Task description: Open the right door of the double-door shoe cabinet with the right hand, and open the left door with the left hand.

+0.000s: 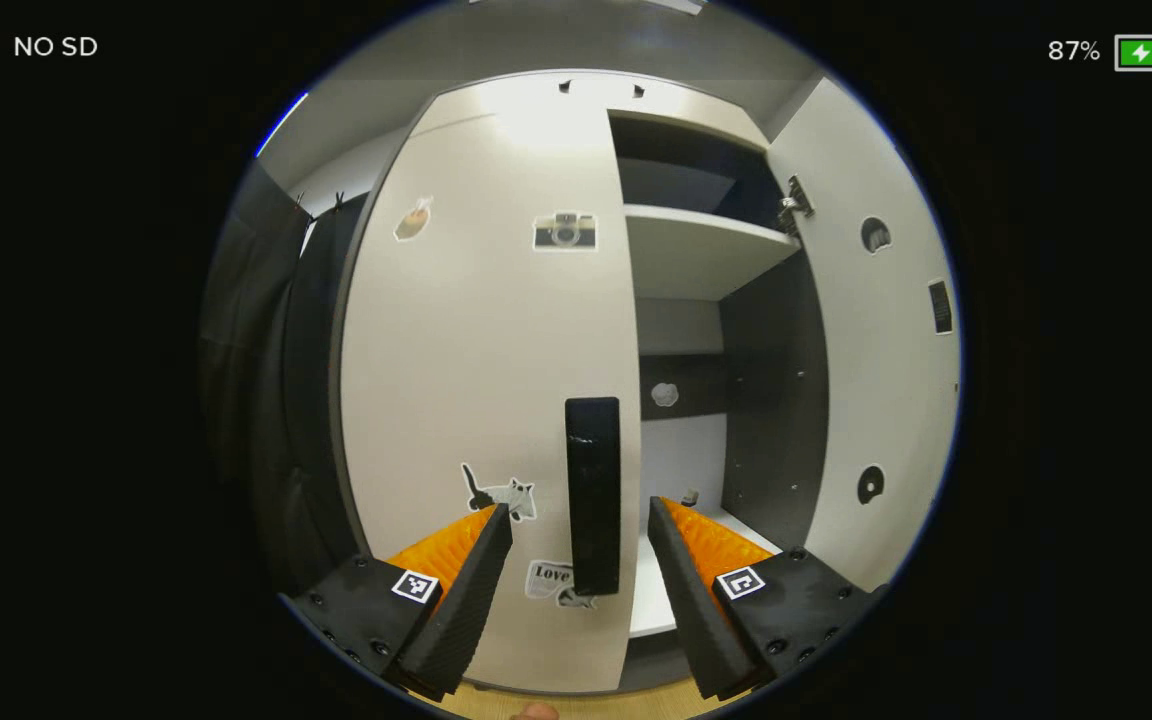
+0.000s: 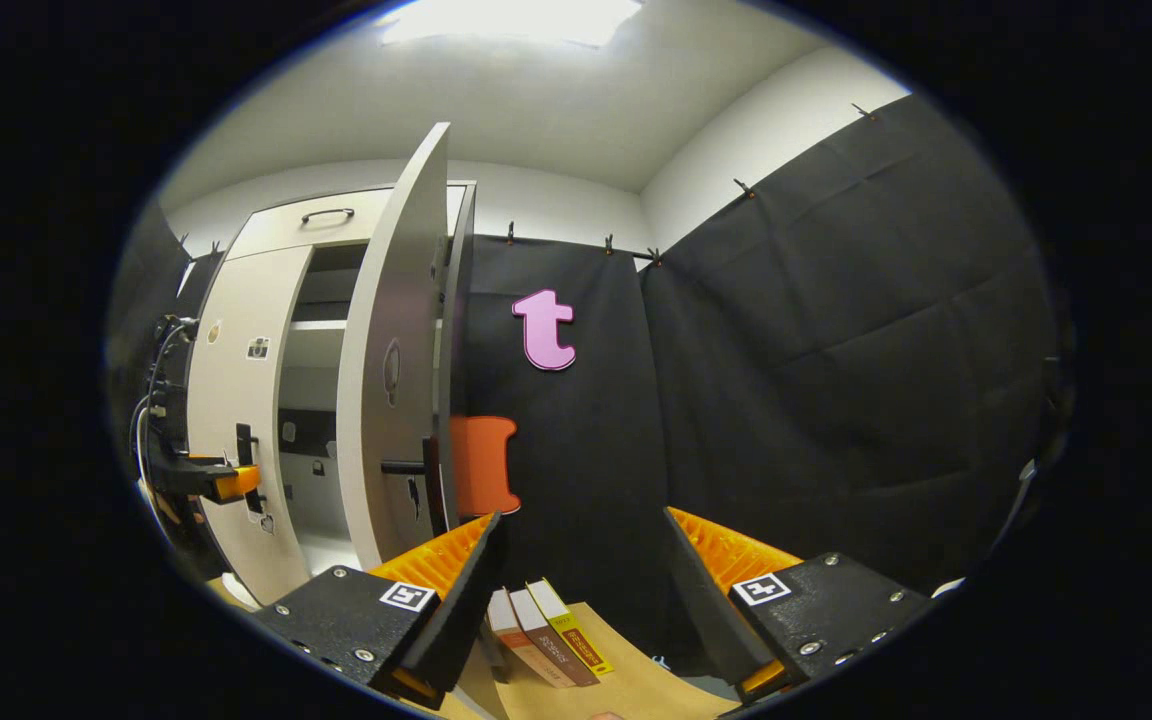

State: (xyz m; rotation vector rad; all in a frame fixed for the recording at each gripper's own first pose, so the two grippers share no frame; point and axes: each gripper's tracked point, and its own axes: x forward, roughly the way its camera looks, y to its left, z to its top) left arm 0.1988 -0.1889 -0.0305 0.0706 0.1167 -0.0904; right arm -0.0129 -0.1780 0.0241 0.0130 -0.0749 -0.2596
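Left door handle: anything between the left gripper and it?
Nothing visible. The left gripper is open, its fingers straddling the black handle on the closed left door. The right door is already swung open, off to the side.

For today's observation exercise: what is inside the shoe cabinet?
Behind the open right door, bare shelves and a dark back panel show. The closed left door hides its half.
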